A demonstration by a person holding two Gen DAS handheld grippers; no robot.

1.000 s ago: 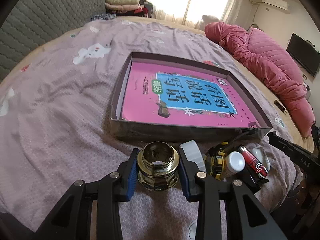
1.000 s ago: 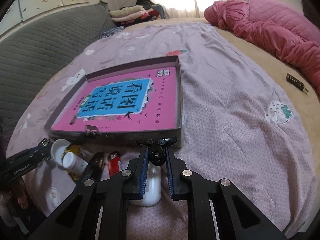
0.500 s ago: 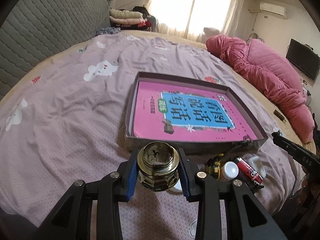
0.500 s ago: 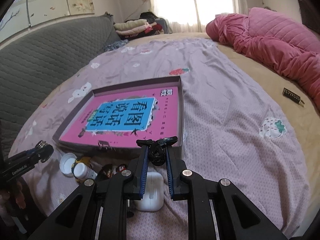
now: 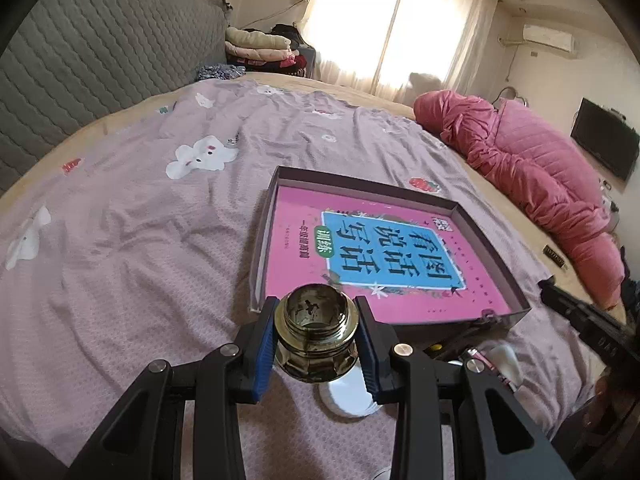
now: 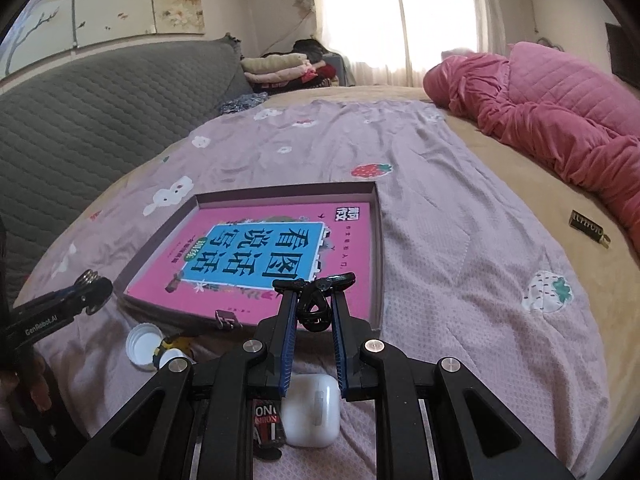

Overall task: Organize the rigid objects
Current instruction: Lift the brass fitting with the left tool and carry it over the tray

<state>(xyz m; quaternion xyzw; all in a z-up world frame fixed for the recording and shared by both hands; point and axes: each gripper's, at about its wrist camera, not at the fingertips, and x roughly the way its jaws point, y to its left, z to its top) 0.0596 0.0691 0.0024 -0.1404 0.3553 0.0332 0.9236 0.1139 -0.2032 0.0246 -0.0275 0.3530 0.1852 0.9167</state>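
Left tool (image 5: pixel 316 334) clamped on brass fitting (image 5: pixel 316 340), above bed near box (image 5: pixel 496 232) front wall | right tool (image 6: pixel 314 306) pinched shut on black clip (image 6: pixel 316 312) | advice: clear wall, set both flat on pink book (image 5: pixel 360 248), release low.

You have a pink quilt (image 6: pixel 560 120) bunched along the far right of the bed (image 6: pixel 500 184). Folded clothes (image 6: pixel 280 68) sit far back by the bright window (image 6: pixel 400 20), beside the grey headboard (image 6: pixel 100 96).

Home bedroom, wide bed (image 5: pixel 120 240), pink quilt (image 6: pixel 560 120), curtained window (image 5: pixel 400 28)
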